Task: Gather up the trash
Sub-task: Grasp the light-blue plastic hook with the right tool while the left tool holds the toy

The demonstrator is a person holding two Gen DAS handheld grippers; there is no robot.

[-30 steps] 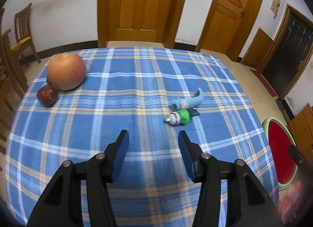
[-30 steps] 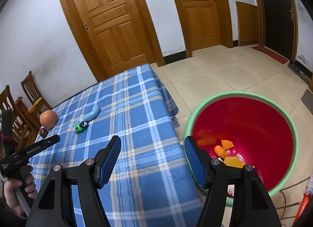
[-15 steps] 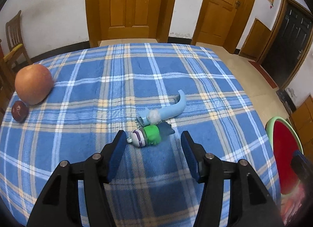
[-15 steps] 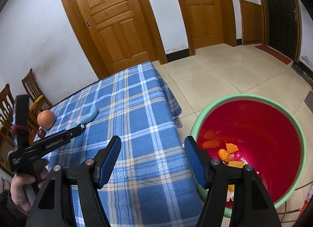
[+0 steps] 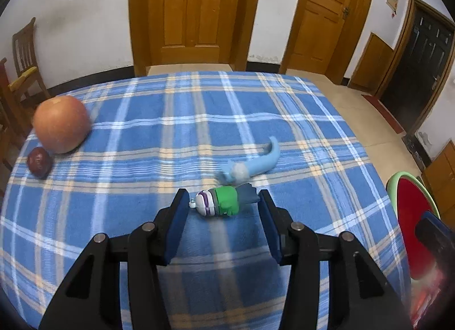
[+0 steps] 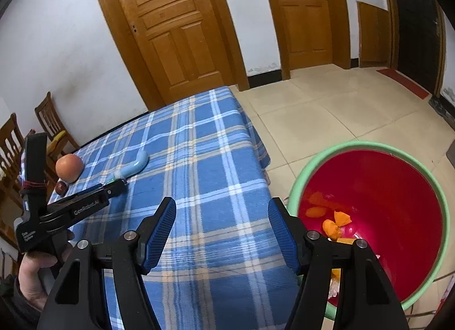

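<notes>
A small green, white and grey toy figure [image 5: 224,204] lies on its side on the blue plaid tablecloth [image 5: 170,119]. My left gripper [image 5: 222,200] straddles it and its jaws are closing; a slim gap still shows at the left pad. Just beyond lies a curved light-blue piece [image 5: 267,159] with a grey fluff ball at its end. In the right wrist view the left gripper [image 6: 113,187] reaches toward that blue piece [image 6: 135,166]. My right gripper [image 6: 221,213] hangs open and empty over the table's right edge, beside the red basin [image 6: 378,187].
A big orange-red fruit [image 5: 61,123] and a small dark red one [image 5: 38,162] sit at the table's left edge. The green-rimmed basin [image 5: 409,210] stands on the tiled floor, right of the table, with orange peels [image 6: 332,224] inside. Wooden chairs [image 5: 25,54] stand at far left.
My left gripper has moved forward over the cloth until the green toy sits between its fingertips, and its jaws have narrowed. The right gripper's view shifted slightly; its jaws are unchanged.
</notes>
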